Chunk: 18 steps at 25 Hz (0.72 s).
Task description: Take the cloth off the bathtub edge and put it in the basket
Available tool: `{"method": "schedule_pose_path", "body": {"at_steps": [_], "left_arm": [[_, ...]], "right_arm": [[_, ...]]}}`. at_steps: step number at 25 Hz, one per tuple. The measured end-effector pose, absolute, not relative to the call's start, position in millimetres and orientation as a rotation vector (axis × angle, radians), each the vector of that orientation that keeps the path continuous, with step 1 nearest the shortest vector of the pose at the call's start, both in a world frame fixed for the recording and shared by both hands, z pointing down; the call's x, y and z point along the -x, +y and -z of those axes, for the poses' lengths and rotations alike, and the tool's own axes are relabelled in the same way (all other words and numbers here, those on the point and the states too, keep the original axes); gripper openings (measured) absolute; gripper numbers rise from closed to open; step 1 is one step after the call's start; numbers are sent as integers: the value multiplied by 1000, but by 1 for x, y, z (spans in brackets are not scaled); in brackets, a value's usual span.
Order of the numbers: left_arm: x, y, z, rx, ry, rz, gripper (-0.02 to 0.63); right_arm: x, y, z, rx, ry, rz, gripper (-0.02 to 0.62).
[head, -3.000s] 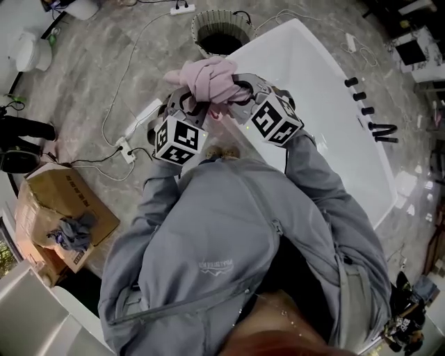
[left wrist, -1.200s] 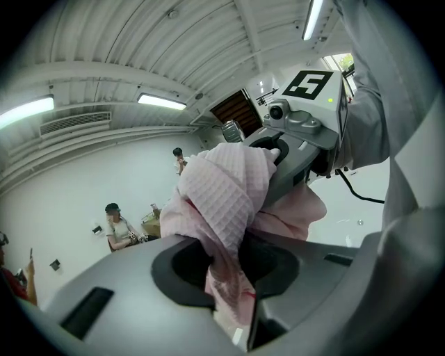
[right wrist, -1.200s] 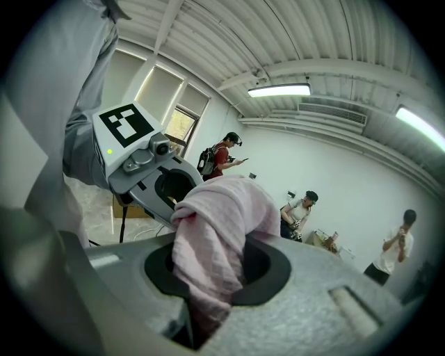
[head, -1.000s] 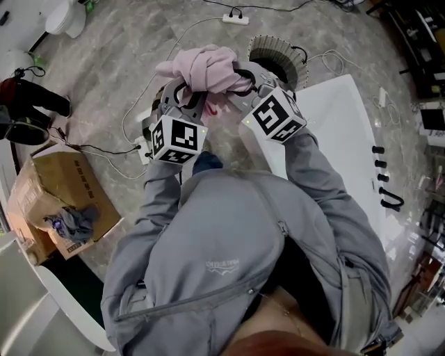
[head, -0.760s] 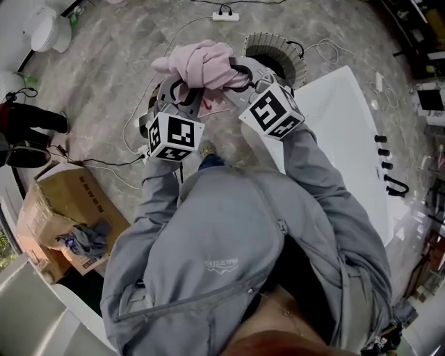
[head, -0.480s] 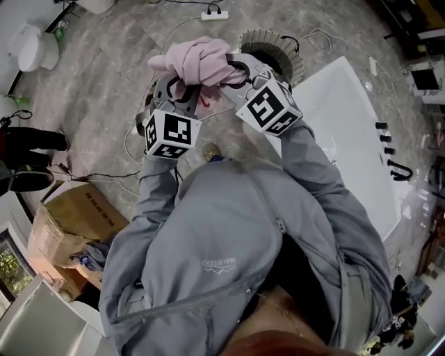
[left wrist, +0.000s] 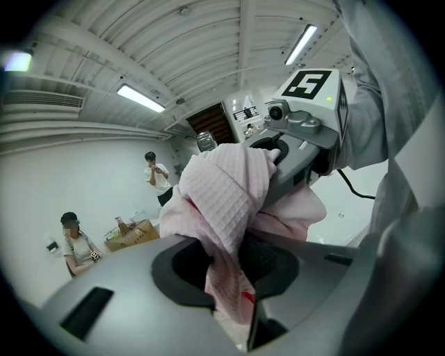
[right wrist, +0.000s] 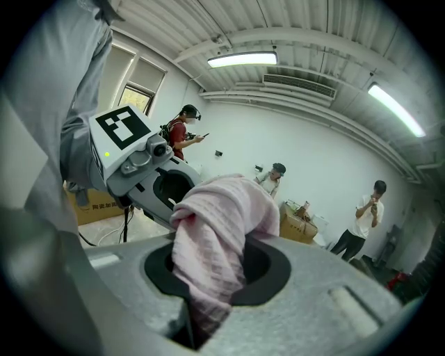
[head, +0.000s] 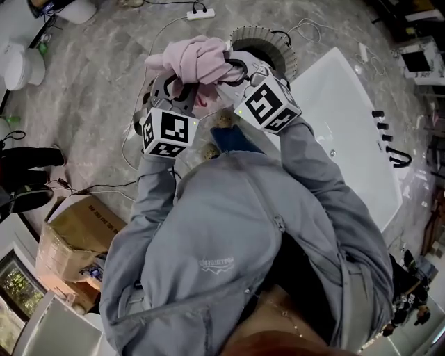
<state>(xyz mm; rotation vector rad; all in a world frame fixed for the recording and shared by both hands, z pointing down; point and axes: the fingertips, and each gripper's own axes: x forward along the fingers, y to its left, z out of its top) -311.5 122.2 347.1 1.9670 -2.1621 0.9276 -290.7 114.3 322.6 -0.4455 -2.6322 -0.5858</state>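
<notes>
A pink waffle cloth (head: 195, 59) is bunched up in the air between my two grippers. My left gripper (head: 175, 83) is shut on its left part, with cloth (left wrist: 222, 201) pinched between the jaws and hanging down through them. My right gripper (head: 233, 69) is shut on the other end, and the cloth (right wrist: 215, 229) drapes over its jaws. The round ribbed basket (head: 254, 32) stands on the floor just beyond the right gripper, which partly hides it. The white bathtub (head: 348, 125) lies to the right of the basket.
A power strip (head: 197, 13) and cables lie on the marble floor near the basket. A cardboard box (head: 76, 240) sits at the lower left. Black taps (head: 389, 139) stand on the tub's far rim. Several people stand in the room (right wrist: 368, 215).
Both grippers have moved together with the cloth still pinched between them. The basket, earlier off to the right, now sits right behind the right gripper. Neither grip has changed.
</notes>
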Motion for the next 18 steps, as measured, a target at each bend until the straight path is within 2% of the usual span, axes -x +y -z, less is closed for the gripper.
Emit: {"method": "schedule_pose_path", "body": {"at_steps": [8, 18], "left_arm": [[325, 98, -362, -2010, -2124, -957, 97], [359, -22, -362, -2126, -2027, -996, 97]], "right_arm": [[304, 91, -337, 397, -2656, 565, 92], [338, -28, -337, 281, -2666, 514, 92]]}}
